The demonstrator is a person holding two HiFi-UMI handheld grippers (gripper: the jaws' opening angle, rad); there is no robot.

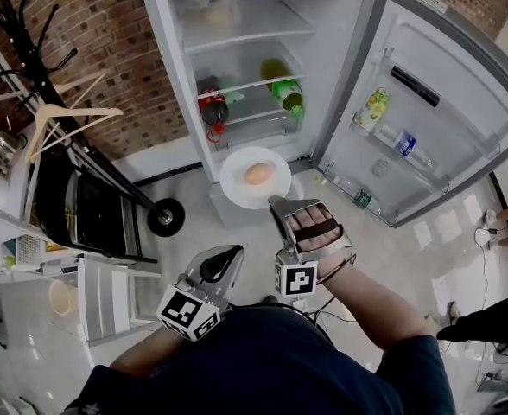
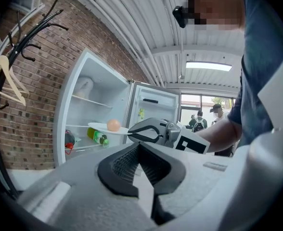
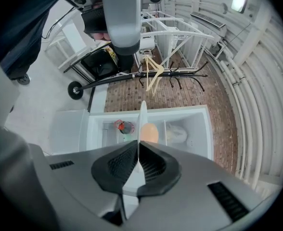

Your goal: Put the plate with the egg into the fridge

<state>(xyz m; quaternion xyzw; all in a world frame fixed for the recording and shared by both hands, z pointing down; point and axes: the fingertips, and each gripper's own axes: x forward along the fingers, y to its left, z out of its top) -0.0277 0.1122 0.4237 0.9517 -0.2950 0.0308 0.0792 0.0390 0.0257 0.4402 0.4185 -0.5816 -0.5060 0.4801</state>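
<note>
As I carry the plate point(image 1: 236, 190) toward the open fridge point(image 1: 173, 52) at the top centre of the head view, the right gripper point(image 1: 280, 204) is clamped on the plate's near rim. The egg point(image 1: 257, 174) rests at the plate's middle. The plate hangs just in front of the fridge's lower edge and is not yet inside. The left gripper point(image 1: 228, 256), at the lower centre, has its jaws together on nothing and hangs back, well apart from the plate.

I judge this to be the carry-in step, with the placing still to do. The next move calls for a level push forward onto a shelf with room. The lower shelf already holds a green bottle point(image 1: 283, 91) and a red-topped container point(image 1: 212, 108), so a barer shelf above looks the better choice. Any tilt could send the egg rolling off.

The fridge door point(image 1: 440, 102) stands wide at the upper right. The pale floor point(image 1: 392, 258) spreads below it, a brick wall point(image 1: 107, 33) backs the fridge, and a wooden hanger point(image 1: 64, 119) hangs at the left.
</note>
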